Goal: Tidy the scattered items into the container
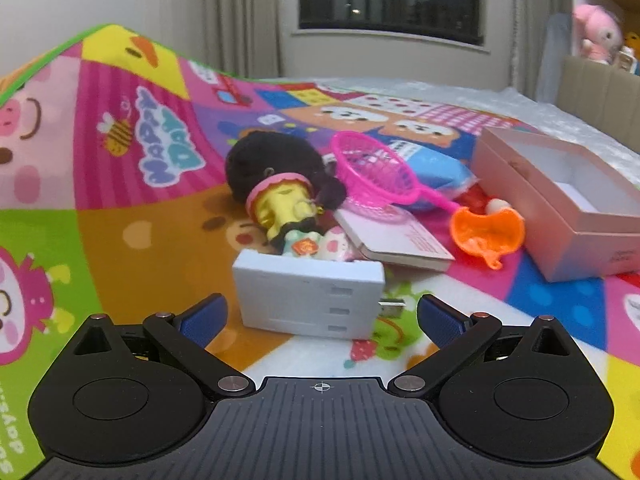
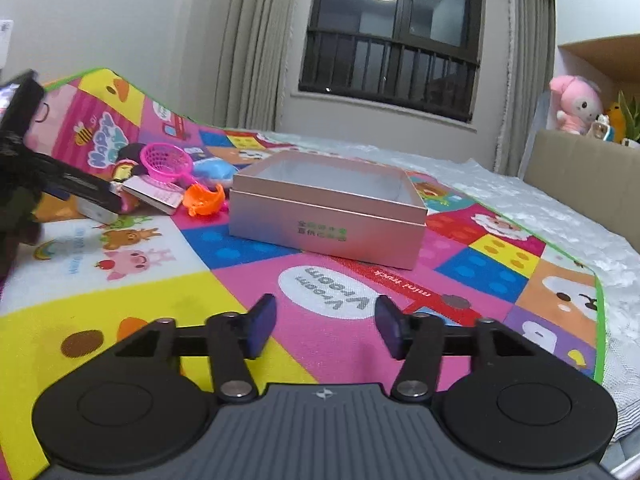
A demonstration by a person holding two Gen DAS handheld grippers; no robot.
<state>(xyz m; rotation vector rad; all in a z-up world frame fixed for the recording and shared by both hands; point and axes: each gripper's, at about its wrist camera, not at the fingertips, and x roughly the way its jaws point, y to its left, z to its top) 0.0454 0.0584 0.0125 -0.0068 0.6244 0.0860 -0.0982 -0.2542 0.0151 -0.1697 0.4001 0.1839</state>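
My left gripper (image 1: 320, 318) is open and low over the play mat. A white charger block (image 1: 308, 300) lies between its blue pads (image 1: 202, 320) without touching either. Behind the block lie a black-haired doll (image 1: 280, 188), a pink net scoop (image 1: 376, 168), a blue pouch (image 1: 436, 172), a white card (image 1: 400, 244) and an orange plastic toy (image 1: 486, 234). The open pink box (image 1: 560, 208) stands to the right of them. My right gripper (image 2: 326, 326) is open with nothing in it, short of the same box (image 2: 328, 212), whose inside looks bare.
The colourful mat (image 2: 200, 248) curls up against the wall at the left (image 1: 80, 80). A white crinkled sheet (image 2: 520, 200) borders it on the right. A beige panel (image 2: 592, 176) and a pink plush (image 2: 576, 104) stand at the far right. The left tool's black body (image 2: 68, 180) shows at the left.
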